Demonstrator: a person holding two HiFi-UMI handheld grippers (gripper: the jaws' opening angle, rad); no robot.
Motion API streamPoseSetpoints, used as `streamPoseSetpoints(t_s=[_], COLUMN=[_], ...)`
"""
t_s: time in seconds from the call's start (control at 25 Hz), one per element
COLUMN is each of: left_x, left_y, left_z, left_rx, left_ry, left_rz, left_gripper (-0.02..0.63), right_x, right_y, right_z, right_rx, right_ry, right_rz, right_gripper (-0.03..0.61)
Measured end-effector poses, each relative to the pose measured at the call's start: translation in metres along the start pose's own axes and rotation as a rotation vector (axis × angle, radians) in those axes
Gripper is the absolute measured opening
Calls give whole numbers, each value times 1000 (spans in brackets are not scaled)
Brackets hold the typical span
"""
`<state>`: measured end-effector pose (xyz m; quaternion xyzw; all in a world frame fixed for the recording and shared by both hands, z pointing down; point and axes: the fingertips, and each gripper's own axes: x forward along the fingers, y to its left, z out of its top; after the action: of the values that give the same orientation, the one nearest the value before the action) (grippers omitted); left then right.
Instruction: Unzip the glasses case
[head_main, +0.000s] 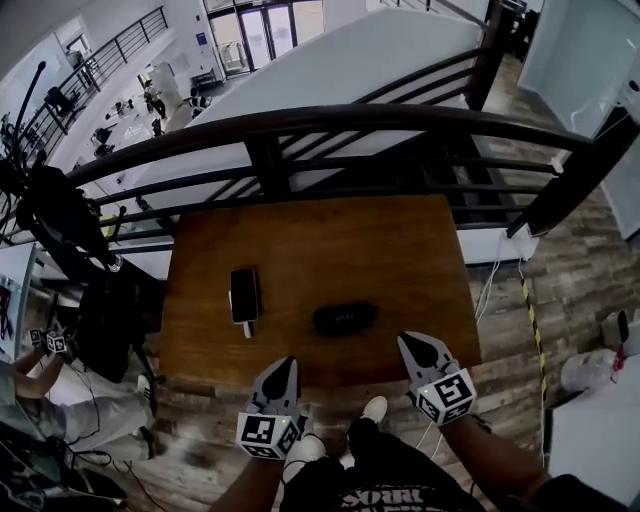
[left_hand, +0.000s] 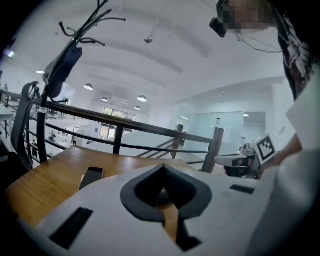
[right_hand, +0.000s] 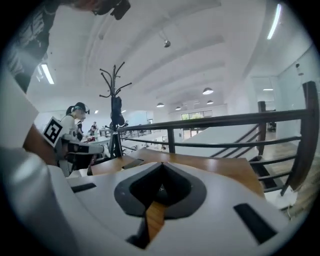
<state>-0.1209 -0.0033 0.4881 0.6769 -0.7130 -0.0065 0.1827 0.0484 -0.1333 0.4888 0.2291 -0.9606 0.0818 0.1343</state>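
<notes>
Looking from the left side of the head view, a dark phone (head_main: 244, 294) lies flat on the wooden table (head_main: 380, 240), to the left of the glasses case (head_main: 345, 318) and apart from it; its screen is black and shows no writing. Below and left of the glasses case is the left gripper (head_main: 287, 364), above the near edge of the table. In the left gripper view its jaws stand together at the tips, with nothing between them. Its marker cube (head_main: 268, 434) carries only black and white square patterns, no letters. The glasses case itself is black and oval, it lies near the middle of the table and no gripper touches it. It has a small pale mark on top, too small to read, and I cannot tell from here whether the zip is done up. Below the glasses case, at the bottom edge of the picture, the person's dark shirt (head_main: 390, 497) has white letters, but they are cut off and cannot be read with certainty. Below and right of the glasses case is the right gripper (head_main: 410, 342), also over the near edge and apart from the case. Its jaws are closed on nothing too, and its marker cube (head_main: 447, 394) bears the same kind of pattern.
</notes>
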Motion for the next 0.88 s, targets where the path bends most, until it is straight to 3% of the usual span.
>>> streamPoseSetpoints(t_s=[0.16, 0.44, 0.64, 0.88], left_x=[-34, -85, -114, -148], left_y=[-7, -32, -48, -85], left_z=[31, 64, 52, 32], left_rx=[38, 54, 37, 36], left_ry=[-94, -181, -188, -168], left_rz=[-4, -123, -163, -152], left_gripper=[3, 3, 3, 3], right_x=[-26, -81, -116, -153], right_y=[27, 84, 125, 151], right_z=[19, 30, 37, 32], right_rx=[36, 42, -10, -70], right_ry=[-109, -145, -154, -144], right_rz=[-77, -195, -204, -151], right_gripper=[-2, -2, -2, -2])
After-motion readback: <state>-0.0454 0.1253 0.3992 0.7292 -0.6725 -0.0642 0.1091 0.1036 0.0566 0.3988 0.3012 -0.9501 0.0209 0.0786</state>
